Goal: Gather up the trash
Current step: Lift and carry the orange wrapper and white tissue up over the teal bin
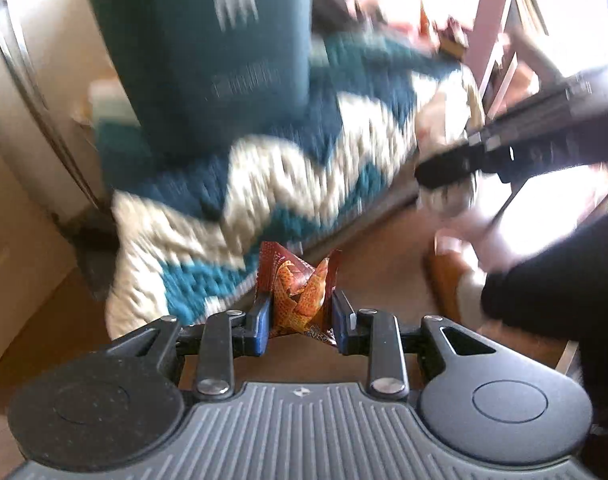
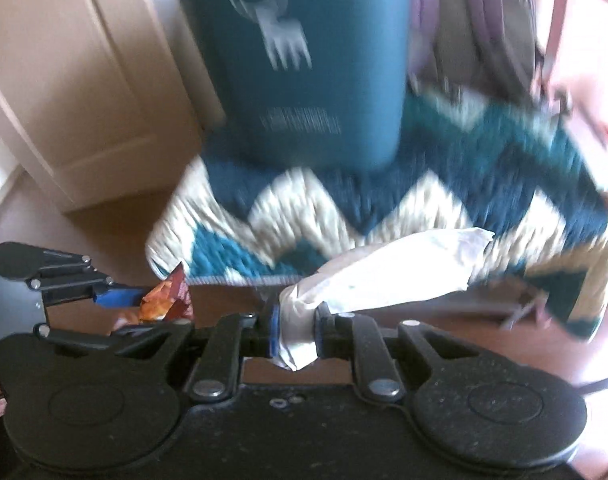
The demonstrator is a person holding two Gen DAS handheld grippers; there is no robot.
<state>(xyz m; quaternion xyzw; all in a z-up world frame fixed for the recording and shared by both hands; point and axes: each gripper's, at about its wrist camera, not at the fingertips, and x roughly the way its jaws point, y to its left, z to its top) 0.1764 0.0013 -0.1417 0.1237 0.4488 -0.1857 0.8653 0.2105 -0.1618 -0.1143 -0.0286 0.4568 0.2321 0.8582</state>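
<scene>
Clamped between the blue pads of the left gripper (image 1: 302, 320) was a crumpled red-and-orange snack wrapper (image 1: 298, 292), its printed foil sticking up past the fingertips at twelve o'clock. From the right wrist view, the right gripper (image 2: 298, 330) had its jaws pressed on one end of a white crumpled wrapper (image 2: 383, 272), possibly paper or thin plastic, the blur making it hard to say; the loose end trailed toward two o'clock. That same view caught the left gripper at nine o'clock, holding the snack wrapper beside the right one but apart from it. Beyond both grippers, toward twelve o'clock, a teal-and-cream zigzag rug (image 1: 304, 168) lay on the brown floor (image 1: 367, 264), and a tall teal bin (image 2: 304, 60) with a pale animal logo stood on the rug's far part. A cream cabinet door (image 2: 76, 92) stood at ten o'clock in the right wrist view.
</scene>
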